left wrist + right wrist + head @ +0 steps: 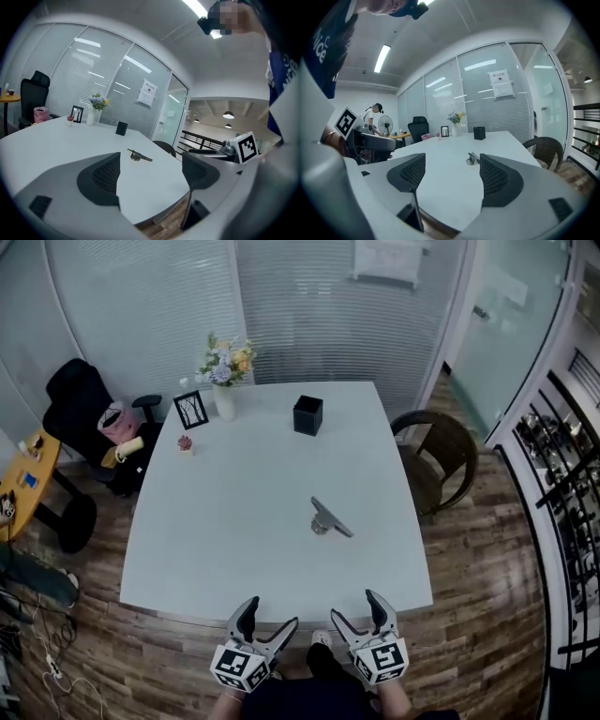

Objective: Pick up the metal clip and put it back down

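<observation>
The metal clip lies on the white table, right of its middle, a flat dark arm over a round silver base. It also shows as the small clip in the left gripper view and as the clip beside the right jaw in the right gripper view. My left gripper and right gripper hover side by side at the table's near edge, both open with nothing between the jaws, well short of the clip.
A black square pot, a vase of flowers, a small picture frame and a tiny potted plant stand at the table's far end. A wicker chair is at the right, a black office chair at the left.
</observation>
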A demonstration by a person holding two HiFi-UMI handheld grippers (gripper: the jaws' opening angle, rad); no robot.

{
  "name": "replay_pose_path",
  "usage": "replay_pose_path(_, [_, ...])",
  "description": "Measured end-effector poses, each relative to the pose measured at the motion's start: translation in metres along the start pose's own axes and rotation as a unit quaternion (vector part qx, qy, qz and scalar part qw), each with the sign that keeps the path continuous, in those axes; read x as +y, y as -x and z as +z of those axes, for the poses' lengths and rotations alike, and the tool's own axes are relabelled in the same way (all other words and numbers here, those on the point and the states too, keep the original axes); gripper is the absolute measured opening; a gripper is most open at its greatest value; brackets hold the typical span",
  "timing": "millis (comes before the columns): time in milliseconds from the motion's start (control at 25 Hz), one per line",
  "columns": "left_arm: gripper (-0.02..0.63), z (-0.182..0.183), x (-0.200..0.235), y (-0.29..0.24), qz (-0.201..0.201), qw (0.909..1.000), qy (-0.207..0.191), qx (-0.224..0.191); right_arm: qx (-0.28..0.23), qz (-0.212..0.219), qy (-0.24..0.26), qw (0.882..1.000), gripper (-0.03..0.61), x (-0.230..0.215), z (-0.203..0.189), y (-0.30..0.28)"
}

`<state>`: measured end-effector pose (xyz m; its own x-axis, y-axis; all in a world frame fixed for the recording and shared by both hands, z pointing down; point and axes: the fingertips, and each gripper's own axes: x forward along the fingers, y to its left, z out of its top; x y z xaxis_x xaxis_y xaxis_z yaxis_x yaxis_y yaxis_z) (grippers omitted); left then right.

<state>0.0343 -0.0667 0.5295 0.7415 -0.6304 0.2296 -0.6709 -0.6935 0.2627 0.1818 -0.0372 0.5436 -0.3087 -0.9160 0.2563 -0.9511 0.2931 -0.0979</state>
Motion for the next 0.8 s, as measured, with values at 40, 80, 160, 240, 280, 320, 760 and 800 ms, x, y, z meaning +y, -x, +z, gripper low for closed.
replay_pose_path(40, [0.411, 0.002, 0.001, -0.008, 0.006, 1.0000, 0.003, -0.001, 0.003, 0.008, 0.001, 1.000, 0.354, -0.007, 0.001, -0.006])
replay_pose_path(80, [0.411, 0.003, 0.001, -0.015, 0.010, 0.9999, 0.005, -0.001, 0.006, 0.014, 0.003, 1.000, 0.354, -0.014, 0.002, -0.012])
replay_pose_path(160, [0.411, 0.007, 0.001, -0.029, 0.019, 0.9998, 0.006, -0.004, 0.008, 0.024, 0.006, 1.000, 0.354, -0.027, 0.005, -0.022])
replay_pose_path(240, [0.411, 0.010, 0.001, -0.041, 0.027, 0.9996, 0.008, -0.010, 0.007, 0.032, 0.011, 0.999, 0.353, -0.037, 0.009, -0.029])
replay_pose_path(280, [0.411, 0.011, 0.001, -0.047, 0.030, 0.9994, 0.010, -0.013, 0.006, 0.037, 0.013, 0.999, 0.353, -0.041, 0.012, -0.032])
replay_pose_path(320, [0.411, 0.012, 0.002, -0.052, 0.034, 0.9992, 0.011, -0.016, 0.006, 0.042, 0.016, 0.999, 0.352, -0.044, 0.014, -0.035])
replay_pose_path(760, [0.411, 0.022, 0.017, -0.070, 0.043, 0.9989, 0.009, -0.019, 0.013, 0.054, 0.035, 0.998, 0.348, -0.055, 0.027, -0.067])
replay_pose_path(800, [0.411, 0.023, 0.021, -0.070, 0.043, 0.9989, 0.009, -0.018, 0.011, 0.049, 0.037, 0.998, 0.348, -0.054, 0.030, -0.070])
